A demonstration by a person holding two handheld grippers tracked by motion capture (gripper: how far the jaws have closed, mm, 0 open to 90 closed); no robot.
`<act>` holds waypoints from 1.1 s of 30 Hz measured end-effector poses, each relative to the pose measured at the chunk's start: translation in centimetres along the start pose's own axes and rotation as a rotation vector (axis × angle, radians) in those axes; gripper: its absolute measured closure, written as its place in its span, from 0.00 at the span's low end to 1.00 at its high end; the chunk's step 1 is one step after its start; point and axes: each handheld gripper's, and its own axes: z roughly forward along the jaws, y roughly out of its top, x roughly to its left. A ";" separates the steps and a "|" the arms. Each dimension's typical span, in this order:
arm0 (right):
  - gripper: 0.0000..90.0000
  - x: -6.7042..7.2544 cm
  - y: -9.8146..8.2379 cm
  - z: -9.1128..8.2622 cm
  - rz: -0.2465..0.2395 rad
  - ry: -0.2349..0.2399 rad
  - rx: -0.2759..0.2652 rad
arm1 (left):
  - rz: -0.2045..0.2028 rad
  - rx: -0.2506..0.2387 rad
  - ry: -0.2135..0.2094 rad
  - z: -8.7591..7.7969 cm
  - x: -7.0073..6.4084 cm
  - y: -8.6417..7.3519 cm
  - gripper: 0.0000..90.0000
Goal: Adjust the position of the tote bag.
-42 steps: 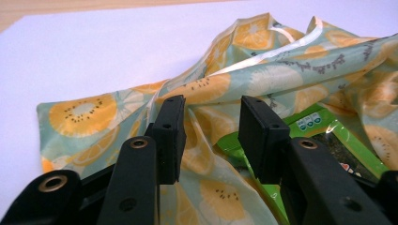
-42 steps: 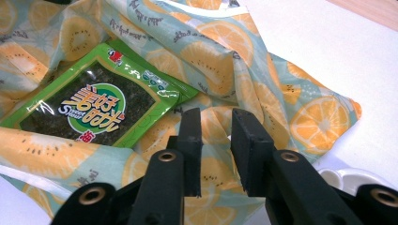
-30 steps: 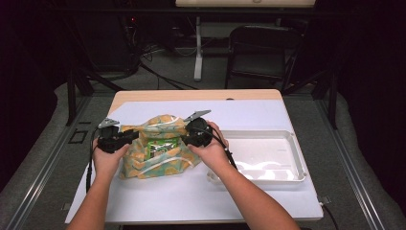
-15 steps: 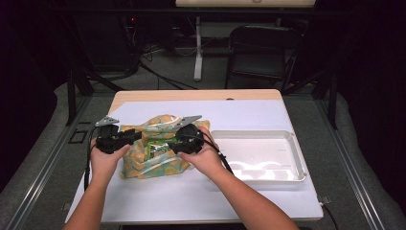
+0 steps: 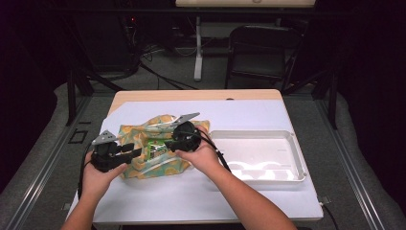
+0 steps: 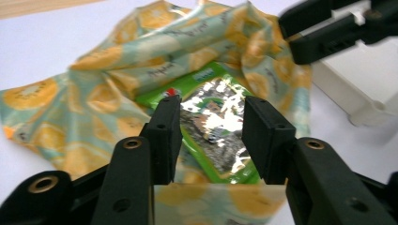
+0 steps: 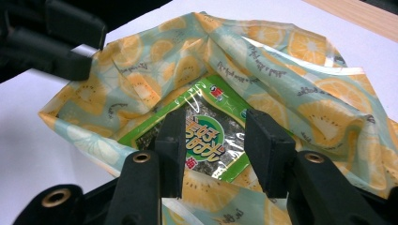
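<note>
Fruit-printed wrapping point(image 5: 158, 143), pale green with orange slices, lay crumpled near the middle of the white-covered counter point(image 5: 201, 201), just left of a white plastic tray point(image 5: 287, 143). Inside its folds sat a green seaweed snack packet point(image 7: 206, 136) with a shiny, dark middle, flat and partly covered by the wrapping's edges.

In the high view the left gripper point(image 5: 131, 151) hovered at the wrapping's left edge, pointing right across it, and the right gripper point(image 5: 167, 143) was over the wrapping's middle, pointing left. The two faced each other, close but apart.

From the left gripper view, that gripper's jaws stood released, with the packet point(image 6: 211, 117) seen in the gap beyond them and a fold of wrapping point(image 6: 117, 70) below; nothing was pinched, and they had just been opening. The right gripper point(image 6: 328, 30) showed at the upper right there, above the tray's corner point(image 6: 371, 103).

The right gripper's jaws were likewise released, spread over the packet's printed label without pressing on it. They had widened shortly before.
</note>
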 end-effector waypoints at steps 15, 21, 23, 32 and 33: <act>0.69 -0.9 -0.1 0.6 0.029 -0.021 0.025 | 0.134 0.089 -0.046 2.8 -4.0 -1.4 0.70; 0.70 -0.5 -0.3 0.8 0.013 -0.012 0.037 | 0.152 0.121 -0.075 3.8 -4.7 -2.3 0.91; 0.70 -0.1 -0.5 0.9 -0.003 -0.014 0.043 | 0.154 0.126 -0.077 4.0 -5.0 -2.6 0.94; 0.73 1.4 -1.8 1.7 -0.035 -0.007 0.063 | 0.163 0.146 -0.091 4.6 -5.3 -3.5 0.97; 0.73 1.5 -2.0 1.7 -0.034 -0.009 0.066 | 0.168 0.152 -0.096 4.7 -5.3 -3.6 0.97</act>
